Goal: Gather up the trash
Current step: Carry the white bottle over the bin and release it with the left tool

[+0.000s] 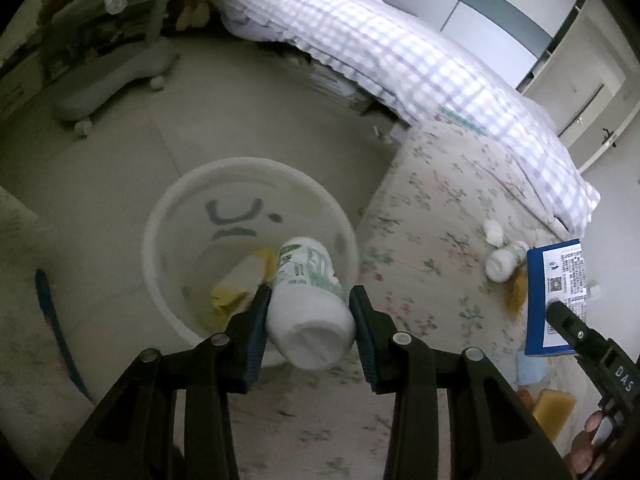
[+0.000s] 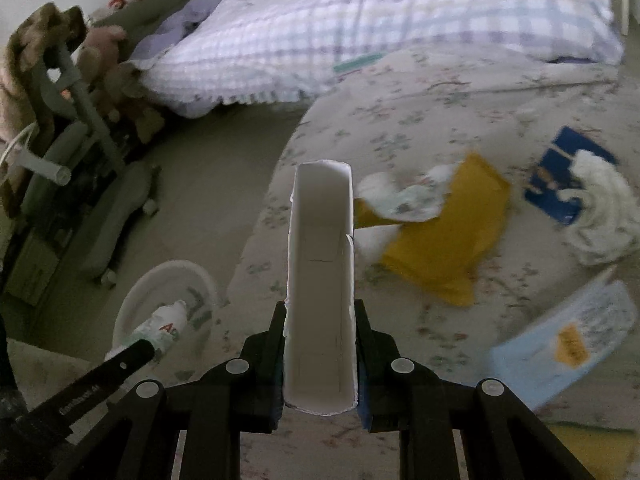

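Resting between left gripper (image 1: 310, 300) jaws: white bottle (image 1: 310, 296).

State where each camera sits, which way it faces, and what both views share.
Left wrist: on the left hand-held gripper, tilted down at the white bin; its fingers clamp a white bottle, a hand shows.
Right wrist: on the right hand-held gripper, facing the littered bed; holds an open box.
Shared: bin, bottle, bed, box.
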Available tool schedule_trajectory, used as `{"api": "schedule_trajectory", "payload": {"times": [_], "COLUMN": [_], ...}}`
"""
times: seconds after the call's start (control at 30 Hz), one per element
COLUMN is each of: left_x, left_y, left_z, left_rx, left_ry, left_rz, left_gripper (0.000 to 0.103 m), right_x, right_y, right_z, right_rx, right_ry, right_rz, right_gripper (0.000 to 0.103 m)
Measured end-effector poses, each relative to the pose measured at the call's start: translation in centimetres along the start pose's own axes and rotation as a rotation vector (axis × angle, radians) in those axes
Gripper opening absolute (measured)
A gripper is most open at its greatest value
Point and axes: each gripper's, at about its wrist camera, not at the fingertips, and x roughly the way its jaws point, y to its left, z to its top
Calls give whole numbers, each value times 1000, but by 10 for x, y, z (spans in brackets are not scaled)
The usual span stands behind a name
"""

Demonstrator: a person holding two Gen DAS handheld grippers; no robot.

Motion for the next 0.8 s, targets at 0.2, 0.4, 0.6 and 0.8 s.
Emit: {"api": "schedule_trajectory", "payload": {"times": [0.2,0.4,0.6,0.8], "left_x": [-2,-1,-4,-19], "left_y": [26,49,65,91], "left_z": [6,10,10,5], "left_rx": [4,-21,-38,-20], "left_ry": [-29,-40,-24,-47], "left_rz": [-6,-11,79,156], "left_gripper": [38,46,77,92], "right_x": [19,35,48,64], "right_y": [26,50,74,101], "right_z": [-3,-7,-14,-21], "right_rx": [-40,-85,-131,-155], "right_ry": [18,30,36,52], "right_rz": [36,67,89,120], "right_gripper": [24,24,24,24]}}
